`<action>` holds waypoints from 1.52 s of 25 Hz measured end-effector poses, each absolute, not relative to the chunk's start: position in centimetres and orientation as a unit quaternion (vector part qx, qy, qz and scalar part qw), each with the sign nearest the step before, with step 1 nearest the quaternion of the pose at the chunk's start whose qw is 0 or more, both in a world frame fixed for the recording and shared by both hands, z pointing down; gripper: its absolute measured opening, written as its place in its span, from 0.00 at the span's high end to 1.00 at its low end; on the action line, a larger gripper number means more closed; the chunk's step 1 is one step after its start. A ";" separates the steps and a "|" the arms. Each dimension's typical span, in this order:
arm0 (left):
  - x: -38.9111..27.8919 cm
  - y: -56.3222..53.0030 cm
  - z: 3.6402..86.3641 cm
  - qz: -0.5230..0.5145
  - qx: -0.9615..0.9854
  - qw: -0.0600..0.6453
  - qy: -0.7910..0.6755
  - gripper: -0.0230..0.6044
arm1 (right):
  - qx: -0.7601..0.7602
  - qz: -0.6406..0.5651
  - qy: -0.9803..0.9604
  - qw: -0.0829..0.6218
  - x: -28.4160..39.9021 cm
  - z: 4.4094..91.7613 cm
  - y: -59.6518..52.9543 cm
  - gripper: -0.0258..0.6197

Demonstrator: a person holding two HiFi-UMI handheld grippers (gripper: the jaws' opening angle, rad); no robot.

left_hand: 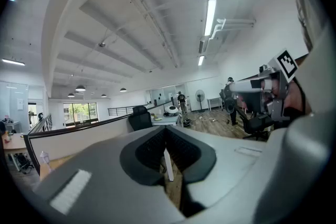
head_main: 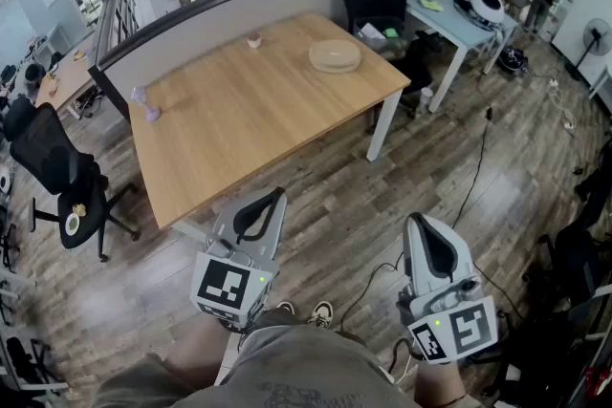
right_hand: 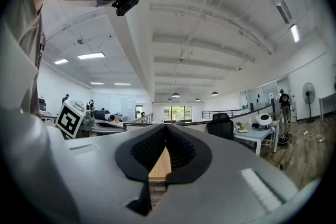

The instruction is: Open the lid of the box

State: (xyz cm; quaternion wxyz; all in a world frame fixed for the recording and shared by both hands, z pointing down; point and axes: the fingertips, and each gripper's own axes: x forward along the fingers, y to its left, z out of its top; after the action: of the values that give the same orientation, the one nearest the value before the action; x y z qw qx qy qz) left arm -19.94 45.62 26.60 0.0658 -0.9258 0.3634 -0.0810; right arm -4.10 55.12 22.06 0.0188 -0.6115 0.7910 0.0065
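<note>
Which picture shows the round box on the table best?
The head view: the round box lies whole on the wooden table, near its far right corner. Neither gripper view shows it; the right gripper view catches only a strip of tabletop.

head view high above distant table [head_main: 251, 131]

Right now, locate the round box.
In the head view, the round box sits on the wooden table near its far right corner, right of the small cup.

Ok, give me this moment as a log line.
phase: pre-approach | left gripper: shut, empty | right gripper: shut, empty | round flat beige box: untouched on light wooden table
</note>
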 end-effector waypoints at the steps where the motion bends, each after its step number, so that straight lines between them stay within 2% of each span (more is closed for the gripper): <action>1: -19.9 45.6 26.7 -0.081 -0.926 0.062 0.364 0.96 | -0.612 0.008 0.791 0.015 -4.0 22.1 55.0 0.95; 17: -19.2 44.5 27.2 -0.071 -0.922 0.062 0.376 0.96 | -0.626 0.004 0.780 0.016 -1.8 23.2 54.0 0.94; 18: -19.1 44.4 27.1 -0.069 -0.920 0.063 0.380 0.94 | -0.632 0.006 0.775 0.022 -1.3 23.1 54.0 0.91; 19: -19.0 44.3 27.2 -0.071 -0.919 0.062 0.383 0.77 | -0.637 0.007 0.770 0.025 -0.9 23.0 53.9 0.74; 20: -18.9 44.1 27.3 -0.075 -0.918 0.058 0.385 0.68 | -0.641 0.005 0.767 0.024 -0.5 23.1 53.8 0.63; 24: -19.0 43.4 27.7 -0.079 -0.916 0.048 0.391 0.60 | -0.641 0.004 0.767 0.014 0.2 23.4 53.2 0.63; 38: -16.5 33.1 29.6 -0.089 -0.918 0.048 0.384 0.60 | -0.643 -0.017 0.766 -0.006 3.4 25.9 43.3 0.63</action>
State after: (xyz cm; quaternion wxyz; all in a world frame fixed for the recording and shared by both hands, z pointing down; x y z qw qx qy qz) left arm -16.45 33.15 29.60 0.0482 -0.9177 0.3842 -0.0890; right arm 3.36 43.30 25.88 -0.0061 -0.6426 0.7660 -0.0170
